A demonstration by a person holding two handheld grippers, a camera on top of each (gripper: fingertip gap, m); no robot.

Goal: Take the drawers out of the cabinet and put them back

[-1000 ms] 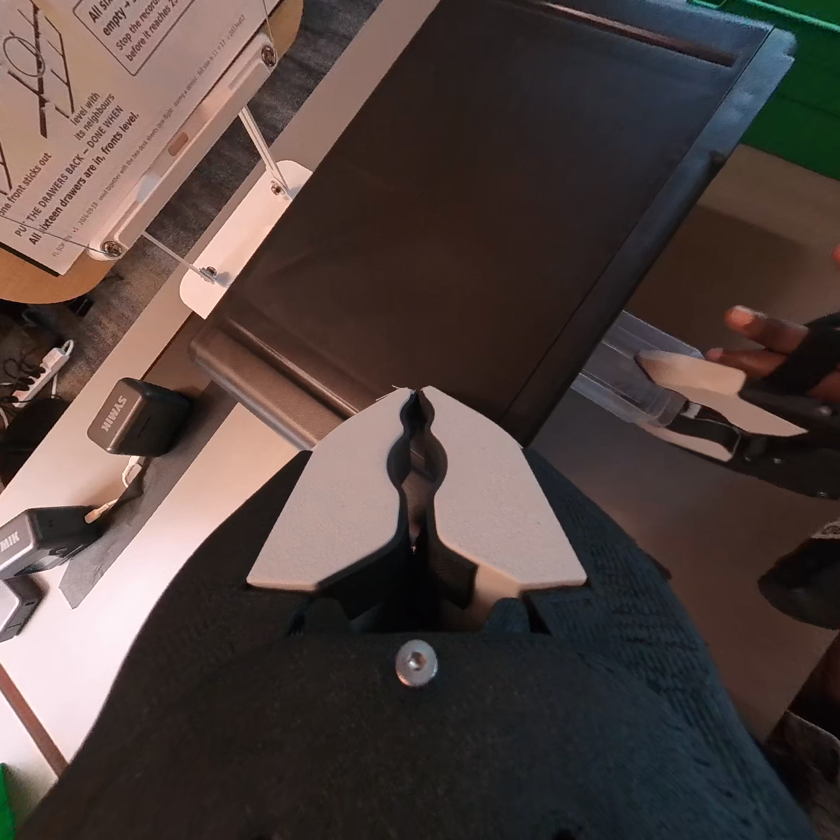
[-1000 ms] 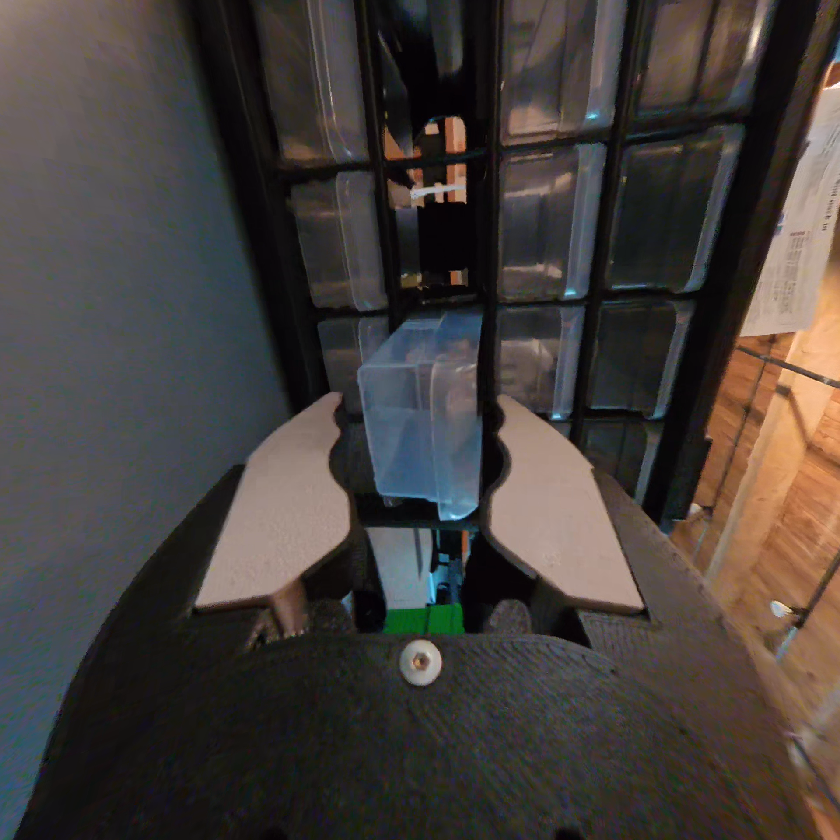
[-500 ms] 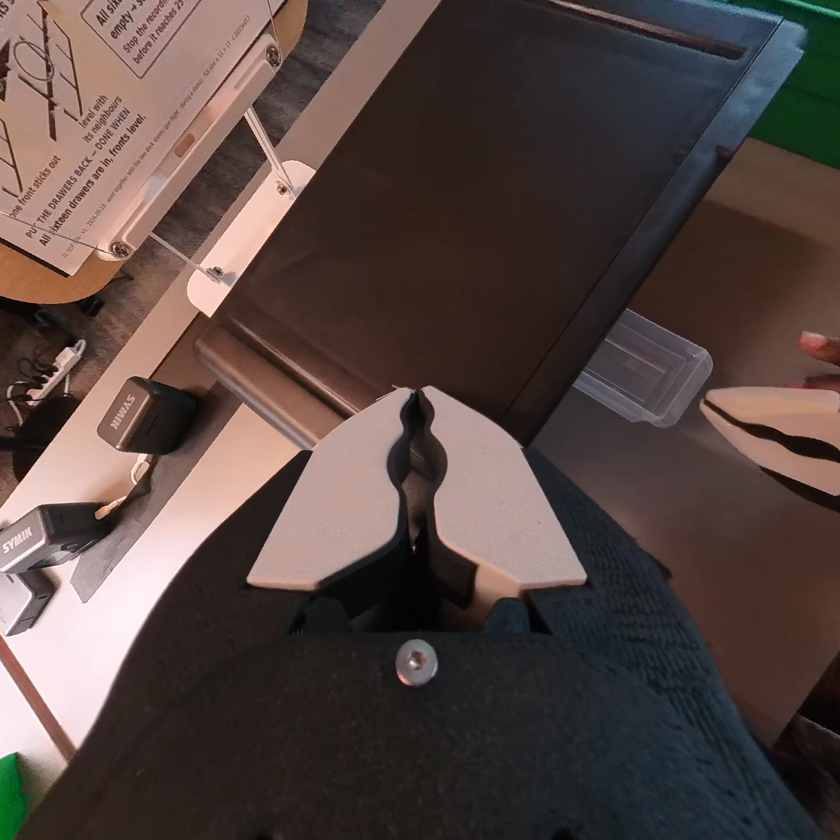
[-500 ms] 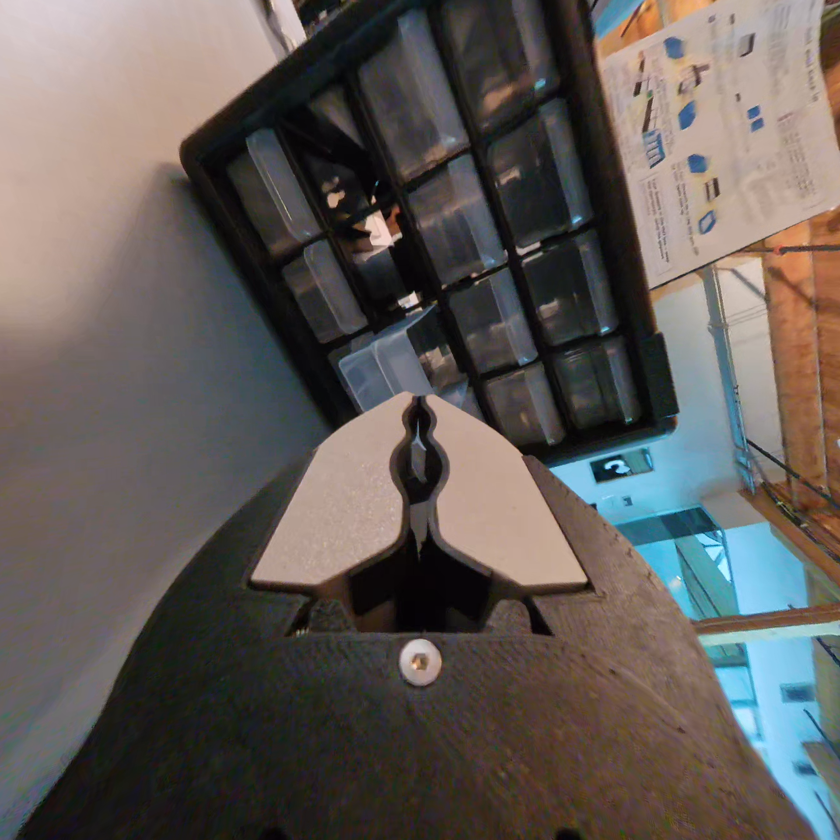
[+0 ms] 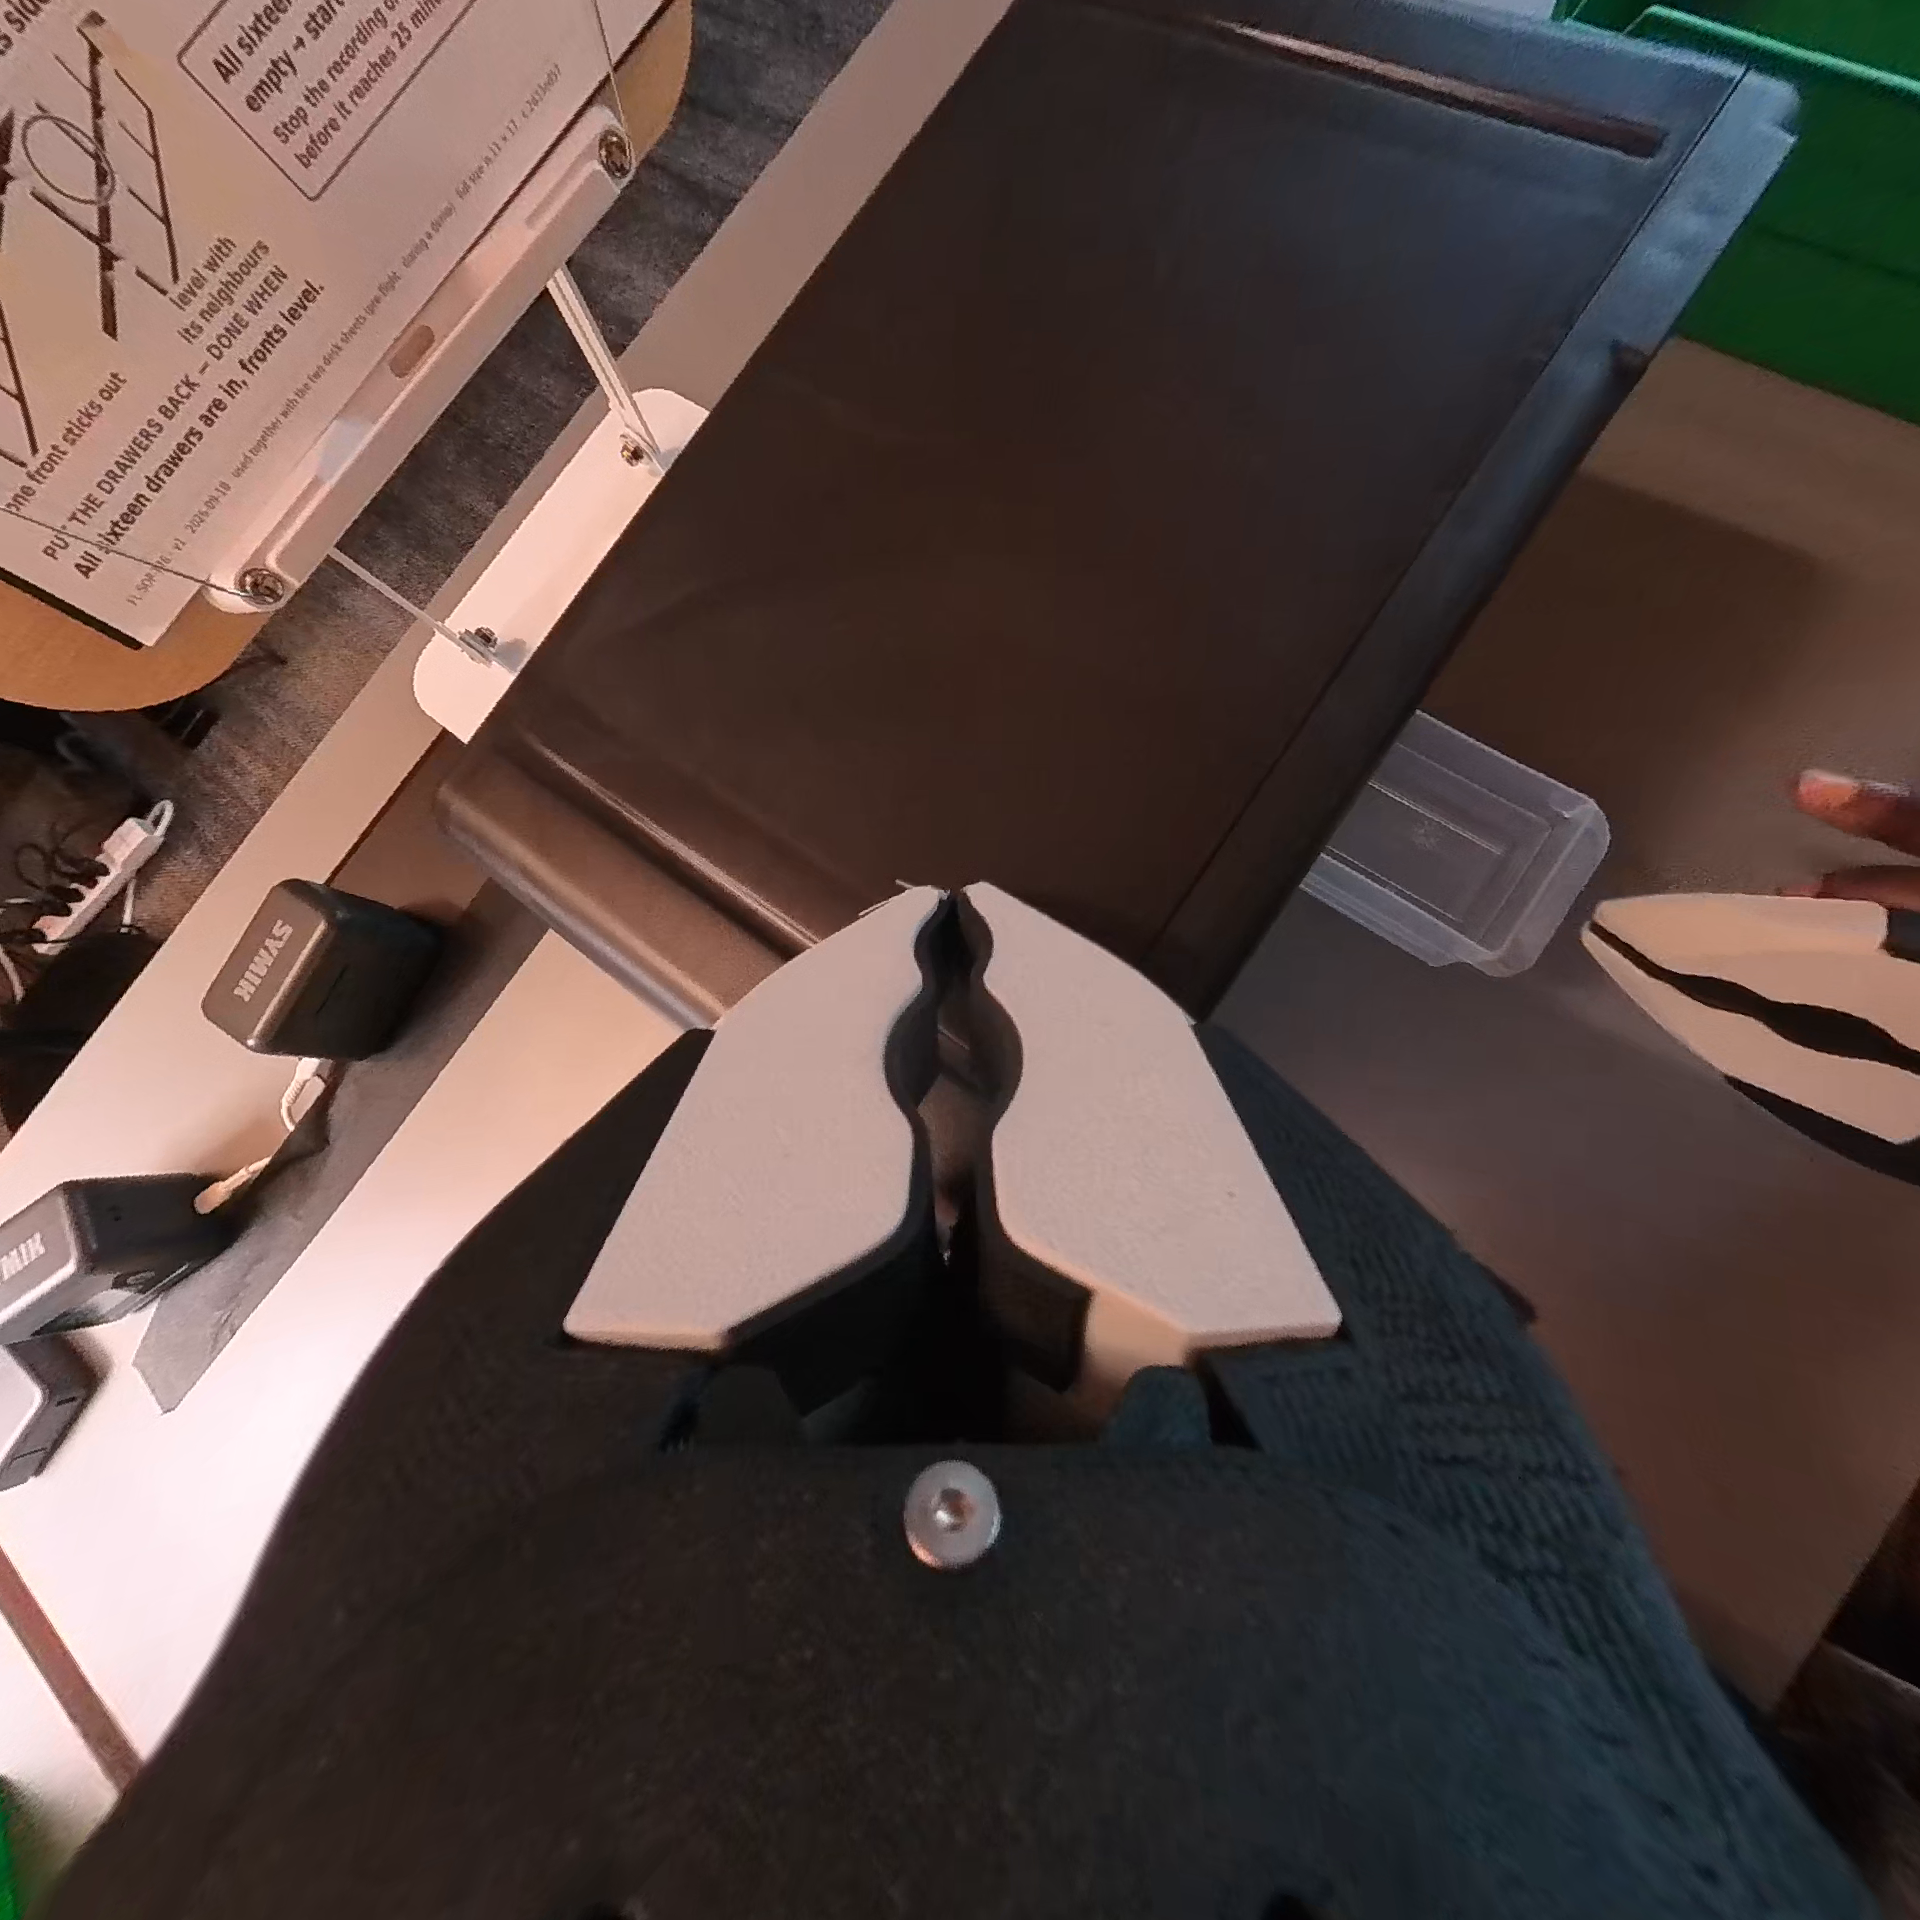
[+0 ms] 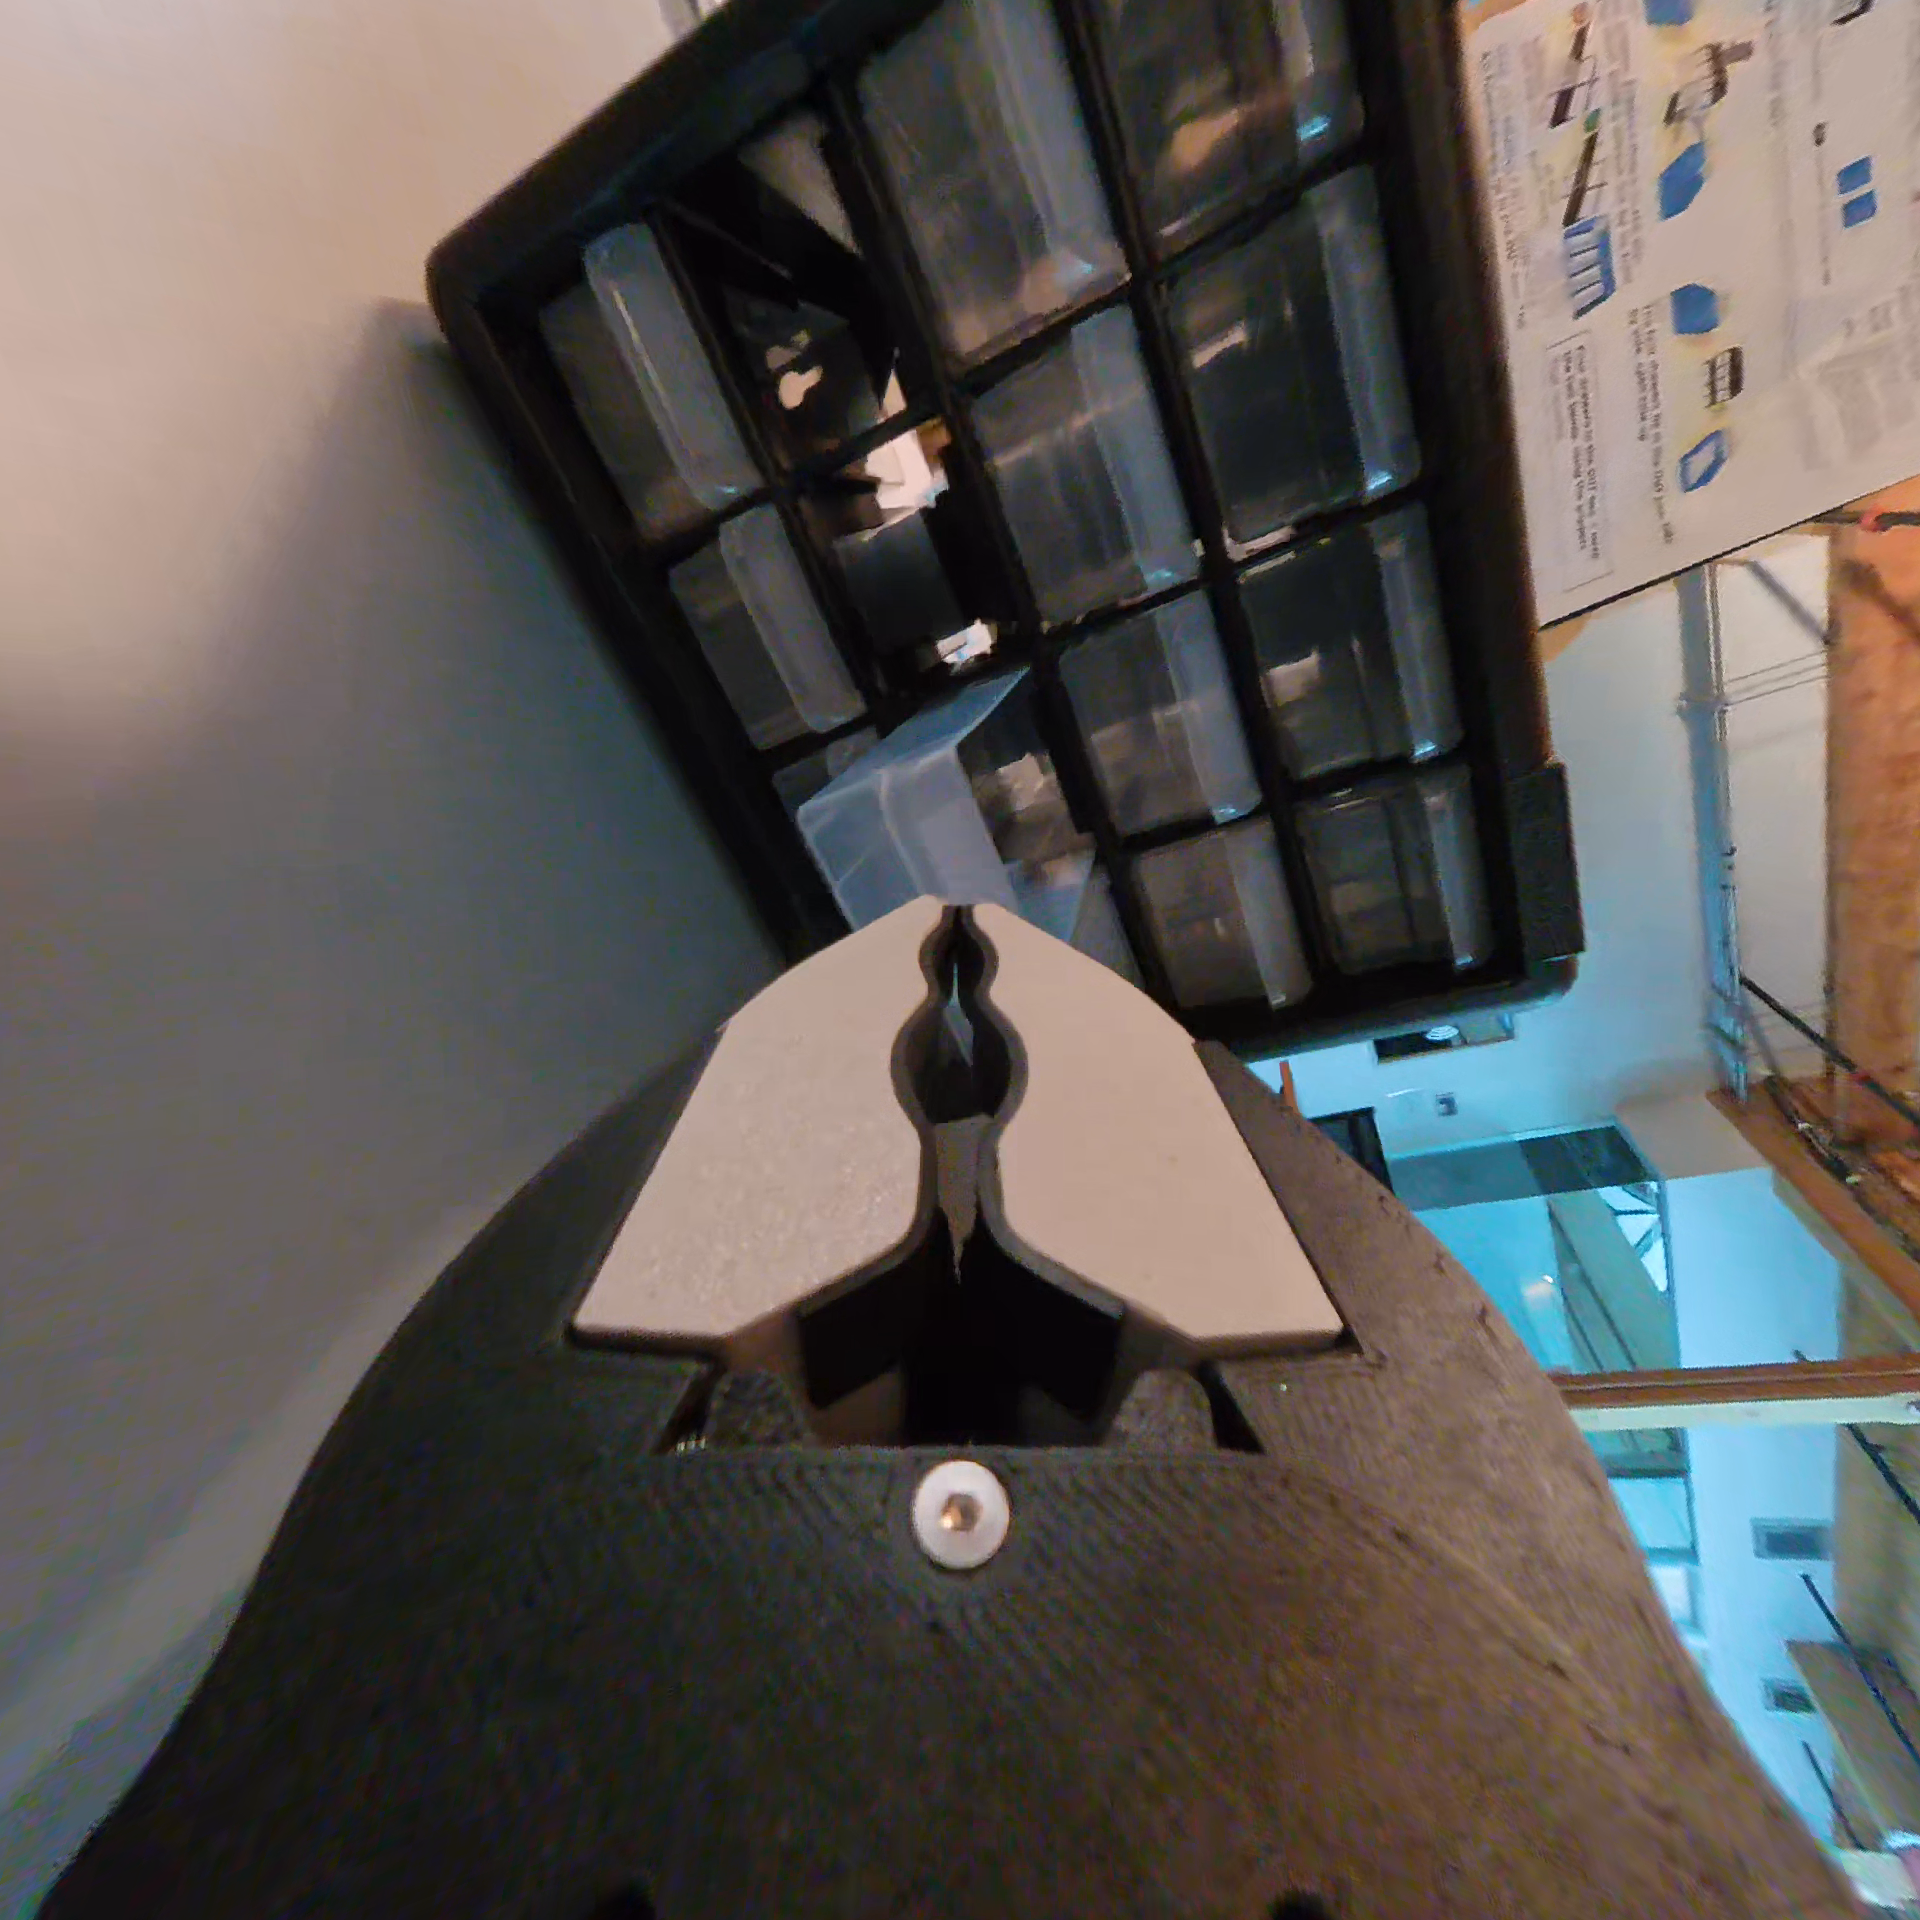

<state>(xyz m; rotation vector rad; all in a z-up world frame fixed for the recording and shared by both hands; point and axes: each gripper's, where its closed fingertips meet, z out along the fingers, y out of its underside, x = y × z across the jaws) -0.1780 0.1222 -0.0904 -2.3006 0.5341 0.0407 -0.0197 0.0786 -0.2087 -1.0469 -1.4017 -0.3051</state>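
The black cabinet (image 5: 1039, 468) shows its top in the left wrist view and its front (image 6: 1507, 727) with clear drawers in the right wrist view. One clear drawer (image 6: 904, 821) sticks partway out of its slot; it also shows in the left wrist view (image 5: 1455, 873). Two slots (image 6: 800, 353) above it in the same column stand empty. My right gripper (image 6: 956, 914) is shut and empty, just short of that drawer's front; it also shows in the left wrist view (image 5: 1714, 997). My left gripper (image 5: 951, 904) is shut and empty at the cabinet's top near edge.
A printed instruction sheet (image 5: 156, 260) on a white stand is left of the cabinet; it also shows in the right wrist view (image 6: 1714, 260). Small black boxes with cables (image 5: 312, 977) lie on the table. A green bin (image 5: 1818, 208) stands behind. A person's fingers (image 5: 1860, 810) hold the right gripper.
The right gripper was open around the protruding drawer; it has let go, drawn back, shut and tilted. The drawer stays partway out. The left gripper has barely moved.
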